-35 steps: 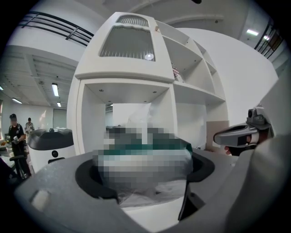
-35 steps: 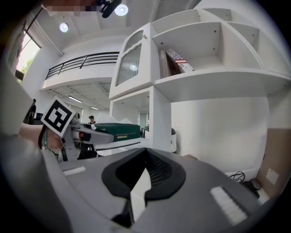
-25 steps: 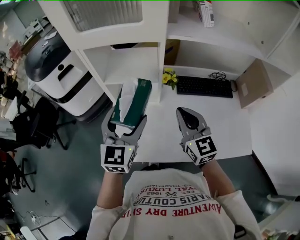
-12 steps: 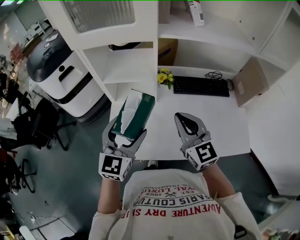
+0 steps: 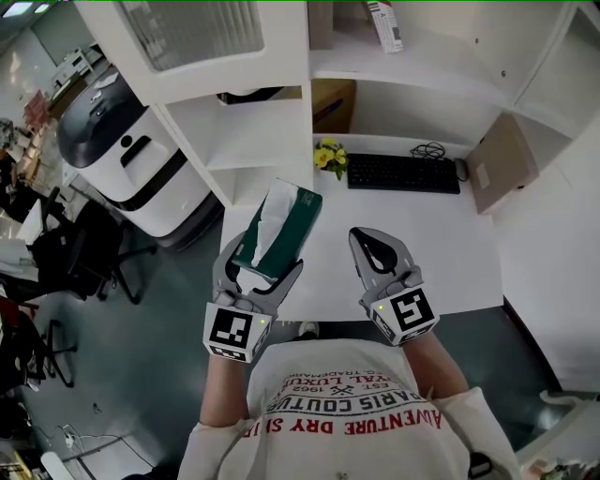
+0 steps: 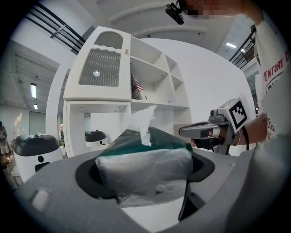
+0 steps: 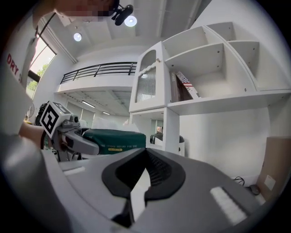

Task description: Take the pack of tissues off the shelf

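Note:
The tissue pack (image 5: 284, 228) is dark green with a white tissue sticking out of its top. My left gripper (image 5: 260, 270) is shut on its near end and holds it in the air over the desk's left front corner, clear of the shelf. In the left gripper view the pack (image 6: 144, 161) fills the space between the jaws of the left gripper (image 6: 143, 184). My right gripper (image 5: 372, 239) hovers over the desk to the right, shut and empty. The right gripper view shows that gripper (image 7: 142, 179) closed, with the pack (image 7: 116, 139) off to its left.
A white shelf unit (image 5: 253, 141) rises behind the white desk (image 5: 469, 253). On the desk lie a black keyboard (image 5: 405, 173), yellow flowers (image 5: 328, 156) and a cardboard box (image 5: 503, 164). Books (image 5: 383, 23) stand on an upper shelf. A white and black machine (image 5: 122, 141) and a chair (image 5: 66, 253) stand at left.
My left gripper has drawn the tissue pack slightly back from the shelf and towards the person, and the pack now leans more to the right. The right gripper has hardly moved.

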Action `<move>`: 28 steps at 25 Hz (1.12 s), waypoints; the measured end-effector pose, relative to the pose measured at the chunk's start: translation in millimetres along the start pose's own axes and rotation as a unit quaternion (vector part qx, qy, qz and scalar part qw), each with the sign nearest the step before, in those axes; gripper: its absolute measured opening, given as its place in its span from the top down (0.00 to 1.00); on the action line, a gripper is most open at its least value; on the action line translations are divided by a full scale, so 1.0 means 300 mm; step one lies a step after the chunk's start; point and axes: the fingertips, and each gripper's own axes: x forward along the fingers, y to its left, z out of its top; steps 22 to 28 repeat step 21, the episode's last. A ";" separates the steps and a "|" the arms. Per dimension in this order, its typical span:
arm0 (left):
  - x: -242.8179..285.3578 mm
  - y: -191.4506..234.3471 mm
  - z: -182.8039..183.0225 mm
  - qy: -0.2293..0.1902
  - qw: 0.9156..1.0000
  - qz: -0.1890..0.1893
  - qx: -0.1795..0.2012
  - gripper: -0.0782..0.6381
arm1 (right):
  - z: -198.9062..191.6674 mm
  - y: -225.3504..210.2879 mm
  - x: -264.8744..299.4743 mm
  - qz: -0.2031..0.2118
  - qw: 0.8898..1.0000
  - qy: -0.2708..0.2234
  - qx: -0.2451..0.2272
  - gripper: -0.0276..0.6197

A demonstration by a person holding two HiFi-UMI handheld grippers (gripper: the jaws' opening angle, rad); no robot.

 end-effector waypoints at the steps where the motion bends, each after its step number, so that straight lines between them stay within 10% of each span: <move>1: 0.001 0.001 0.001 0.000 1.000 0.000 0.000 0.29 | -0.006 -0.005 0.001 -0.002 1.000 0.002 0.004 0.96; 28: 0.007 0.044 0.025 -0.001 1.000 0.011 -0.006 0.28 | 0.000 -0.047 0.030 -0.013 1.000 0.011 0.019 0.96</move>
